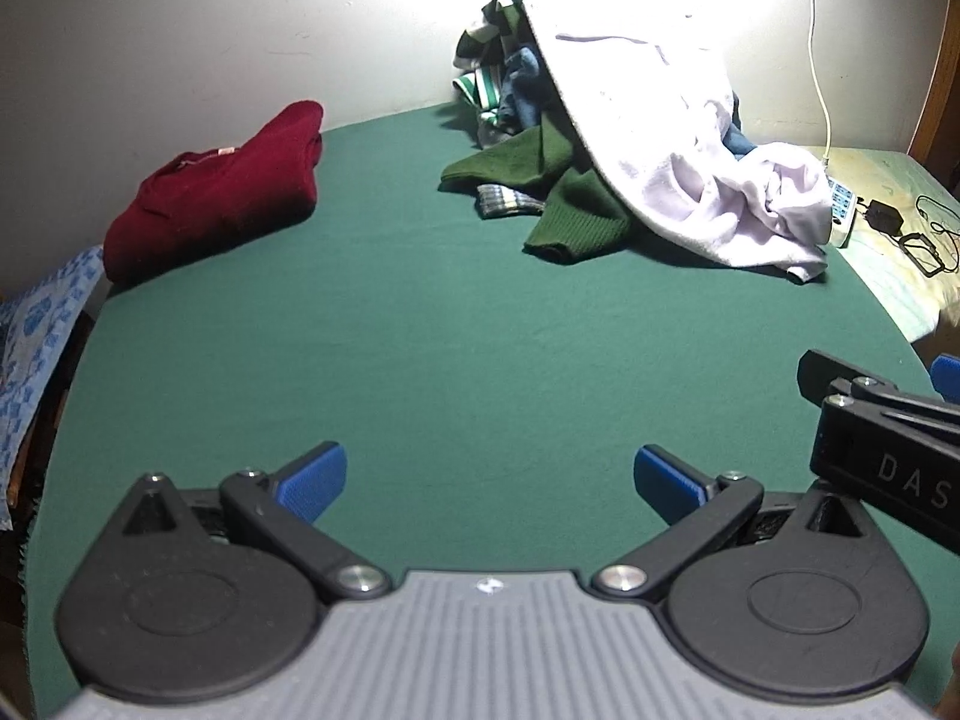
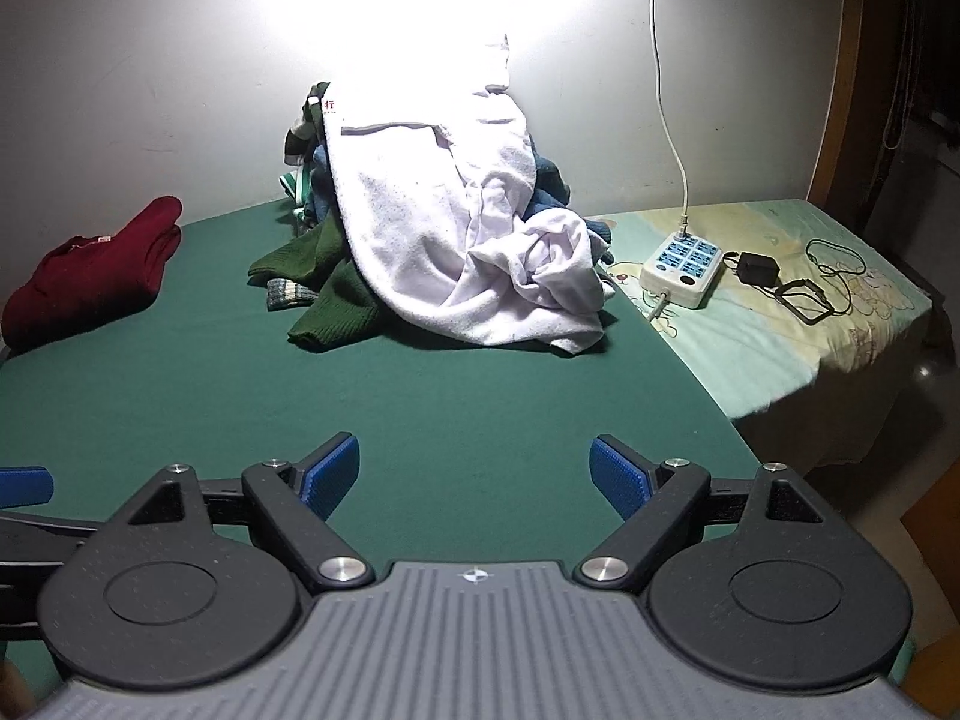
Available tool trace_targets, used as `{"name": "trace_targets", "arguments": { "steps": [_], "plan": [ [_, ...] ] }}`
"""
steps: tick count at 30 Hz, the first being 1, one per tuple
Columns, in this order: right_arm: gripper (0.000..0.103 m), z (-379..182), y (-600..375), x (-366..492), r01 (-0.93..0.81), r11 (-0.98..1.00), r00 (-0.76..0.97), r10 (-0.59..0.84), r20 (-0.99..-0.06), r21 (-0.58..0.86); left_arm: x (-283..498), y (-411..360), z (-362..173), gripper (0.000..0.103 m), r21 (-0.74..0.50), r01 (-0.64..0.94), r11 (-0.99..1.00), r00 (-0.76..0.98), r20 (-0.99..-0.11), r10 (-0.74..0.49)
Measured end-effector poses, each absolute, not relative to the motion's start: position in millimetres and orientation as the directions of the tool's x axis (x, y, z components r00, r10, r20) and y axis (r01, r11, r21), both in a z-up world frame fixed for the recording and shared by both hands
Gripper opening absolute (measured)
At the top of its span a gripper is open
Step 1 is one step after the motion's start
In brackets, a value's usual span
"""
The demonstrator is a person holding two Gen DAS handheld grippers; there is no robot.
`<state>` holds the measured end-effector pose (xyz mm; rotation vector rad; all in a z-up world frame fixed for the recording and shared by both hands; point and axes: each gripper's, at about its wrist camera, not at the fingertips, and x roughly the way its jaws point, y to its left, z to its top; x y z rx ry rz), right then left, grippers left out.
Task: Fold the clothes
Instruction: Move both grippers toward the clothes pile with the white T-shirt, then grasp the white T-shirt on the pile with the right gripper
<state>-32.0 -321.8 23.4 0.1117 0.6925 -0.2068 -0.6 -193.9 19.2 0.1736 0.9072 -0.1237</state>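
A heap of unfolded clothes leans on the back wall: a pale lilac towel-like garment (image 1: pixel 678 150) (image 2: pixel 474 240) lies over a dark green sweater (image 1: pixel 570 192) (image 2: pixel 324 276), with striped and blue pieces behind. A folded dark red sweater (image 1: pixel 210 198) (image 2: pixel 90 276) lies at the back left of the green table cover (image 1: pixel 450 330) (image 2: pixel 420 396). My left gripper (image 1: pixel 489 483) is open and empty above the cover's near side. My right gripper (image 2: pixel 474 474) is open and empty beside it; its body shows at the right edge of the left wrist view (image 1: pixel 876 444).
A white power strip (image 2: pixel 681 267) (image 1: pixel 843 210) with a cable up the wall, a black adapter (image 2: pixel 759 269) and thin wires lie on a pale printed sheet (image 2: pixel 780 348) right of the heap. A blue patterned cloth (image 1: pixel 42 336) hangs off the left edge.
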Motion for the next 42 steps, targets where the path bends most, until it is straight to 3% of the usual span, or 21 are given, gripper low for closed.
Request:
{"name": "trace_targets", "arguments": {
  "steps": [6, 21, 30, 42],
  "plan": [
    [0.086, 22.4, -328.4, -40.6, 0.184, 0.981, 0.819, -0.115, -0.562, 0.067, 0.2, -193.1, 20.7, 0.103, 0.093, 0.155, 0.983, 0.615, -0.788, -0.022],
    [0.087, 26.7, -310.3, -30.3, 0.247, 0.967, 0.778, -0.155, -0.609, 0.07, 5.9, -168.8, 29.5, 0.103, 0.125, 0.16, 0.979, 0.641, -0.768, -0.007],
    [0.086, 27.6, -293.4, -25.3, 0.309, 0.95, 0.772, -0.221, -0.596, 0.048, 28.1, -145.8, 19.3, 0.102, -0.033, 0.212, 0.977, 0.569, -0.809, -0.151],
    [0.086, 24.6, -318.2, 5.5, 0.367, 0.926, 0.748, -0.238, -0.62, 0.087, 64.4, -168.7, 22.7, 0.102, -0.043, 0.24, 0.97, 0.54, -0.824, -0.17]
  ]
}}
